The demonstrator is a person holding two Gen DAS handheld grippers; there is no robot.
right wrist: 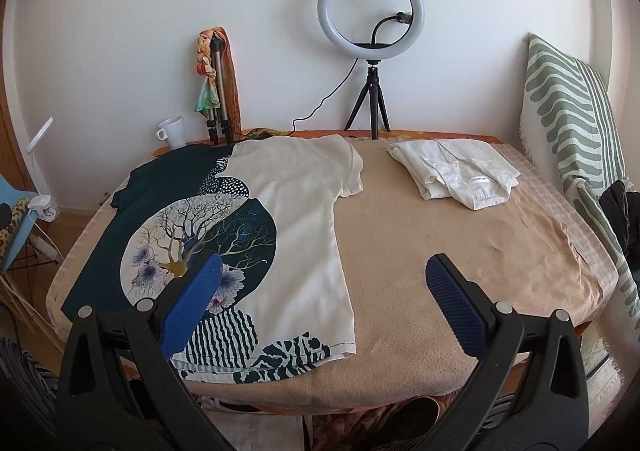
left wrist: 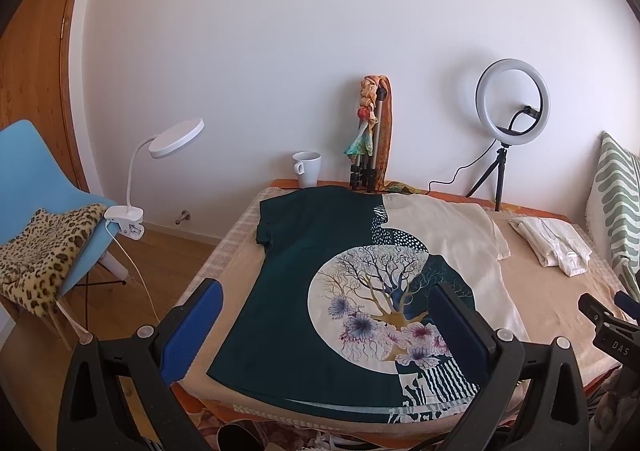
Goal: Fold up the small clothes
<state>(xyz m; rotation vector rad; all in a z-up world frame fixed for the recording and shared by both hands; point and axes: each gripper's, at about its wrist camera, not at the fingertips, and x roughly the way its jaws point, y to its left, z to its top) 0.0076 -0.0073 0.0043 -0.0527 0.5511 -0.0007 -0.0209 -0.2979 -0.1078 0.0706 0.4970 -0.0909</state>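
Note:
A T-shirt [left wrist: 320, 251], half dark green and half cream with a tree-and-flower print, lies spread flat on the table, hem toward me; it also shows in the right wrist view [right wrist: 296, 219]. My left gripper [left wrist: 324, 311] is open and empty, held above the shirt's lower half. My right gripper [right wrist: 320, 283] is open and empty, above the shirt's hem corner and the bare blanket to its right. The right gripper's tip also shows in the left wrist view [left wrist: 600, 315]. A folded white garment [right wrist: 460, 171] lies at the back right.
A beige blanket [right wrist: 460, 251] covers the table. At the back wall stand a white mug [left wrist: 307, 169], a folded tripod wrapped in a scarf [left wrist: 370, 139] and a ring light [right wrist: 370, 15]. A blue chair [left wrist: 44, 187] with clip lamp [left wrist: 168, 147] stands left. A striped cushion [right wrist: 568, 111] leans right.

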